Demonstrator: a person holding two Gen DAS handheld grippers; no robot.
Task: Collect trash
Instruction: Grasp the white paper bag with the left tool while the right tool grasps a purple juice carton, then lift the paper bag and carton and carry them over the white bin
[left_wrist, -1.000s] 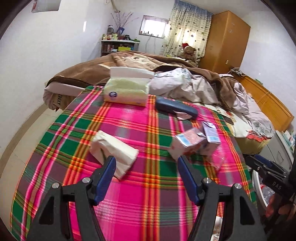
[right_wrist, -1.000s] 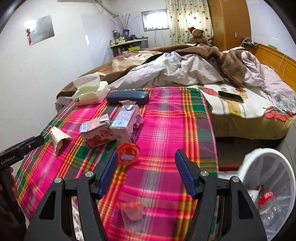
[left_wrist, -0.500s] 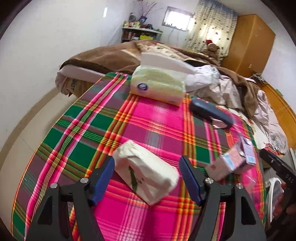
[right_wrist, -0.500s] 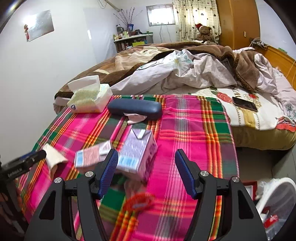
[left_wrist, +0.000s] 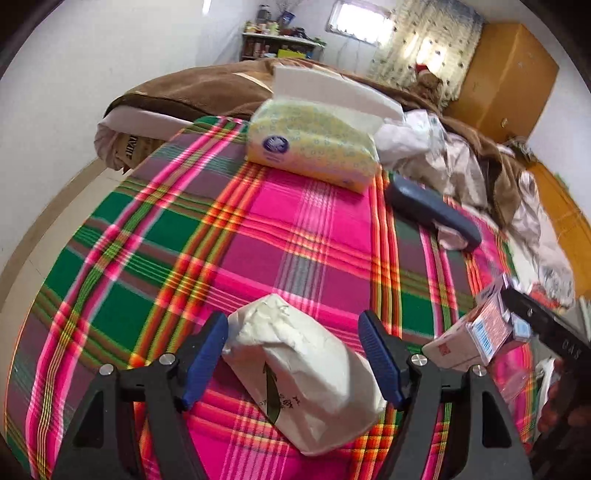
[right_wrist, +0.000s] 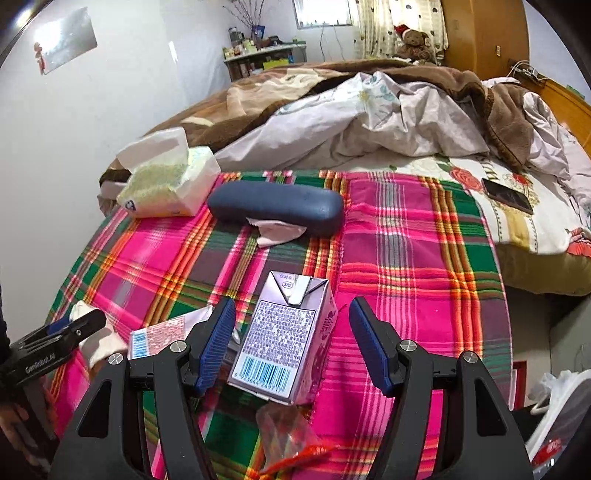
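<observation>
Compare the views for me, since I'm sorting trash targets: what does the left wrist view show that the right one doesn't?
Only the left wrist view shows the crumpled white paper bag whole, between the open left gripper. Only the right shows the purple carton between the open right gripper, and a phone. Both show the tissue pack and blue case.
</observation>
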